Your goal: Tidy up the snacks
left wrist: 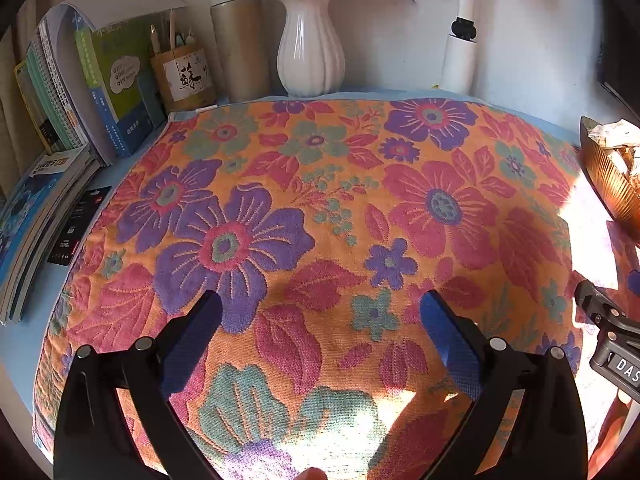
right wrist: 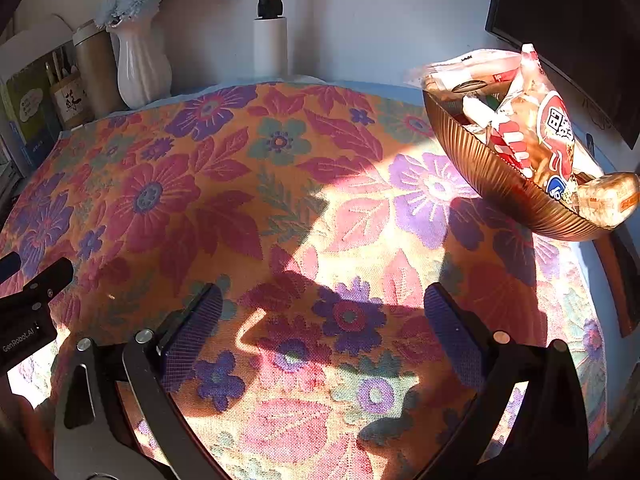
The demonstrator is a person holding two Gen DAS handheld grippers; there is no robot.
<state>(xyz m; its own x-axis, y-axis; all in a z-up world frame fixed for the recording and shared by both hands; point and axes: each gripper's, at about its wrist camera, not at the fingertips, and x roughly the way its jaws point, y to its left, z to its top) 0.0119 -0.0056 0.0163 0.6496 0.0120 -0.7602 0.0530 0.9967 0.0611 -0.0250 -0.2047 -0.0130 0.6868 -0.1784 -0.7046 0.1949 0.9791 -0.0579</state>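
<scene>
A ribbed brown bowl (right wrist: 500, 184) stands at the right of the flowered cloth (right wrist: 240, 184). It holds several wrapped snacks (right wrist: 548, 136), piled above the rim; one bun-like pack (right wrist: 608, 198) hangs over the near edge. The bowl's edge also shows in the left wrist view (left wrist: 608, 184) at far right. My right gripper (right wrist: 322, 304) is open and empty, low over the cloth, left of and nearer than the bowl. My left gripper (left wrist: 320, 308) is open and empty over the cloth's middle. Each gripper shows at the edge of the other's view.
At the back stand a white vase with flowers (left wrist: 310, 52), a tan flask (left wrist: 240, 40), a pen holder (left wrist: 184, 76) and a white lamp post (left wrist: 460, 40). Books (left wrist: 72, 96) line the left side. A dark monitor (right wrist: 580, 32) stands behind the bowl.
</scene>
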